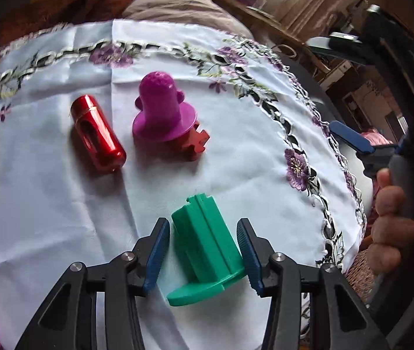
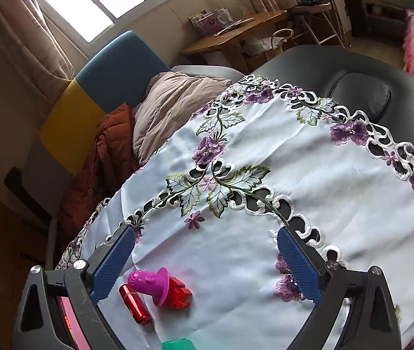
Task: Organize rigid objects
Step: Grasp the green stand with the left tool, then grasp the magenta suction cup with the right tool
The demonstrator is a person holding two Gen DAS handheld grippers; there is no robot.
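Note:
A green plastic block with a flange lies on the white embroidered cloth between the fingers of my left gripper. The jaws are open, with small gaps on each side of the block. Farther off lie a red metal cylinder, a magenta bell-shaped piece and a red puzzle-shaped block under its rim. My right gripper is open and empty above the cloth; the cylinder, the magenta piece, the red block and the green block's top show low in its view.
The right gripper and the hand holding it show at the right edge of the left wrist view. The cloth's embroidered edge lies over a black padded surface. Brown and beige cushions sit behind the table. A pink object lies at lower left.

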